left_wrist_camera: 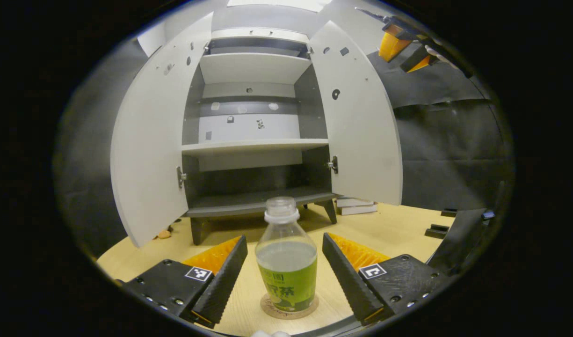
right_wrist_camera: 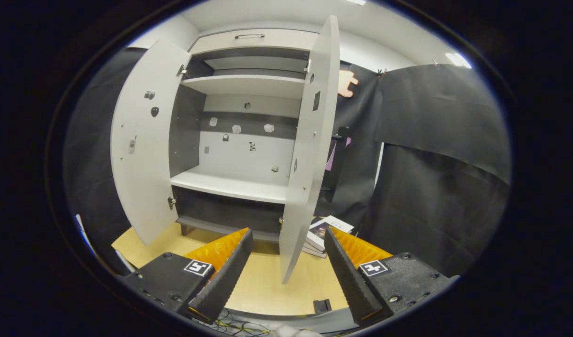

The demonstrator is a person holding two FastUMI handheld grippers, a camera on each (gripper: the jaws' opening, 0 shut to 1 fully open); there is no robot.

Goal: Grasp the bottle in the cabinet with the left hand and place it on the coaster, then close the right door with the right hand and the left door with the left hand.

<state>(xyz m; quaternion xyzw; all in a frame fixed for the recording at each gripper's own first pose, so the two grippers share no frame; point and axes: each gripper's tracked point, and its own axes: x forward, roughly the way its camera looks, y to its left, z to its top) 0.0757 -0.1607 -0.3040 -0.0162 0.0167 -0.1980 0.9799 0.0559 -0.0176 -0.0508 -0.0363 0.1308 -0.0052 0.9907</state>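
A clear bottle (left_wrist_camera: 286,262) with a green label and white cap stands upright on a round cork coaster (left_wrist_camera: 289,310) on the wooden table. My left gripper (left_wrist_camera: 285,274) is open, its fingers on either side of the bottle with gaps on both sides. Behind it the white cabinet (left_wrist_camera: 253,145) has both doors swung open: left door (left_wrist_camera: 148,150), right door (left_wrist_camera: 361,126). In the right gripper view, my right gripper (right_wrist_camera: 286,267) is open and the edge of the right door (right_wrist_camera: 309,154) stands just ahead between its fingers. The left door (right_wrist_camera: 143,154) is open too.
Stacked books (left_wrist_camera: 356,206) lie on the table right of the cabinet, also seen as books (right_wrist_camera: 323,234) behind the right door. Small black blocks (left_wrist_camera: 438,229) sit at the table's right side. The other gripper (left_wrist_camera: 403,44) shows high at the upper right. Black cloth walls surround the booth.
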